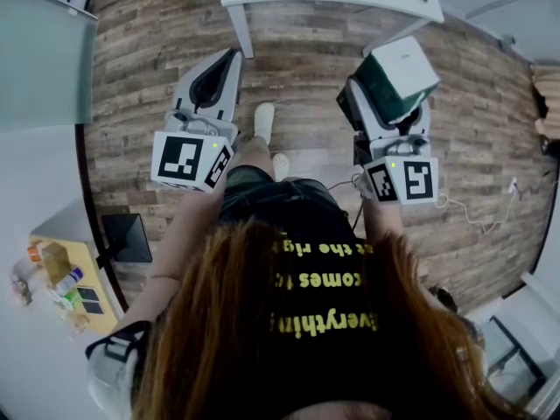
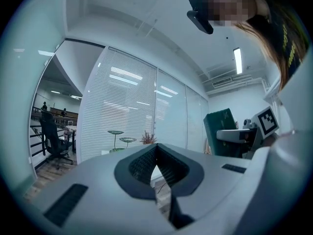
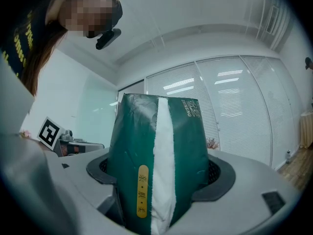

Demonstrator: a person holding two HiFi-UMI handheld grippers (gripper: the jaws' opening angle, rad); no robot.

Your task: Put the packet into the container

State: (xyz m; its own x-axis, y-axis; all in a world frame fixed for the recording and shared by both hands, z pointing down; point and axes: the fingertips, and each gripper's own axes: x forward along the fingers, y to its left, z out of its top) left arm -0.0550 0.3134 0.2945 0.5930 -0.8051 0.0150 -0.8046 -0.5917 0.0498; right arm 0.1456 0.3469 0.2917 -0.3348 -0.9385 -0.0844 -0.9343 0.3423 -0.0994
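At about 8 o'clock in the head view, a corner of the counter (image 1: 31, 366) carries a yellow board (image 1: 92, 274) with a few small bottles and boxes, too small to name. None of them reads clearly as the container, and no other view shows one.

Nearer the middle, the left gripper (image 1: 227, 61) points toward 12 o'clock over the wooden floor (image 1: 157, 59). Its own view shows the ribbed pads pressed together with nothing between them, so it is closed and empty.

At about 1 o'clock, the right gripper (image 1: 388, 103) is clamped on the packet (image 1: 398, 75), a green soft pack with a white strip down its front. In the right gripper view, the packet fills the gap between the pads and stands up out of them.

As a judgement, the pick-up is done: the packet is held firmly in the air, well clear of any surface. What remains is the whole delivery, which means finding the container, carrying the packet to it and releasing it inside.
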